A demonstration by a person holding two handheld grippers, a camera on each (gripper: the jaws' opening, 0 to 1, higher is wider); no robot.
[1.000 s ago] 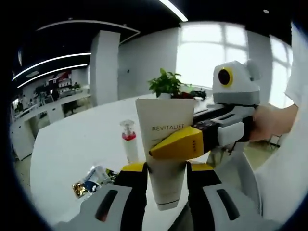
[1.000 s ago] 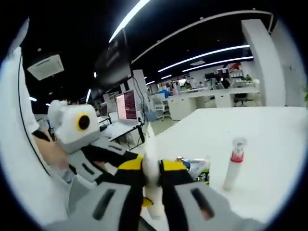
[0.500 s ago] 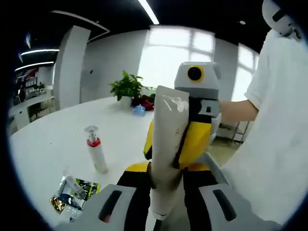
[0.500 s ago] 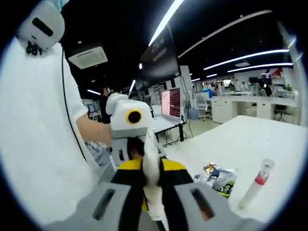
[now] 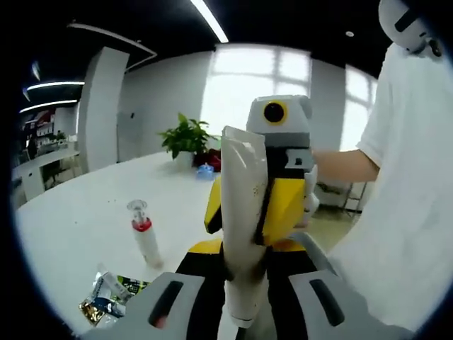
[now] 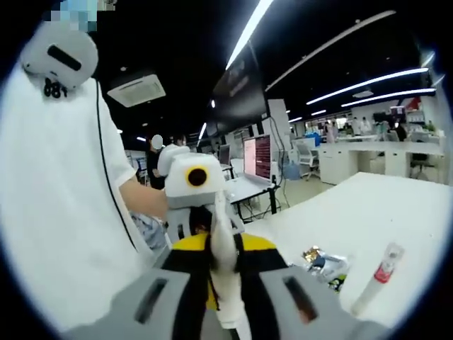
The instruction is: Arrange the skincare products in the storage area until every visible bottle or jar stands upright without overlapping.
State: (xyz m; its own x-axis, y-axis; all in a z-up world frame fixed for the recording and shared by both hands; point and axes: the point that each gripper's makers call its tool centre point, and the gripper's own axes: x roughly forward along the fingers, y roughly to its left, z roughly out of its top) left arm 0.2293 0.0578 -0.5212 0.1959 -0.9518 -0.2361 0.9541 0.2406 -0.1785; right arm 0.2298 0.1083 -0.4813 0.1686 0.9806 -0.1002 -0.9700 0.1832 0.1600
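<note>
Since a second ago the white tube (image 5: pixel 244 234) has turned edge-on, clamped by both the left gripper (image 5: pixel 242 258) and right gripper (image 6: pixel 225 258) above the counter (image 5: pixel 85 212), so it is not yet stood upright.

Matt white plastic tube (image 5: pixel 243 234), glossy foil sachets (image 5: pixel 106 297), smooth white table (image 5: pixel 78 227).

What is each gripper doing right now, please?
Left gripper: shut on the white tube.
Right gripper: shut on the same white tube, held up off the table.
</note>
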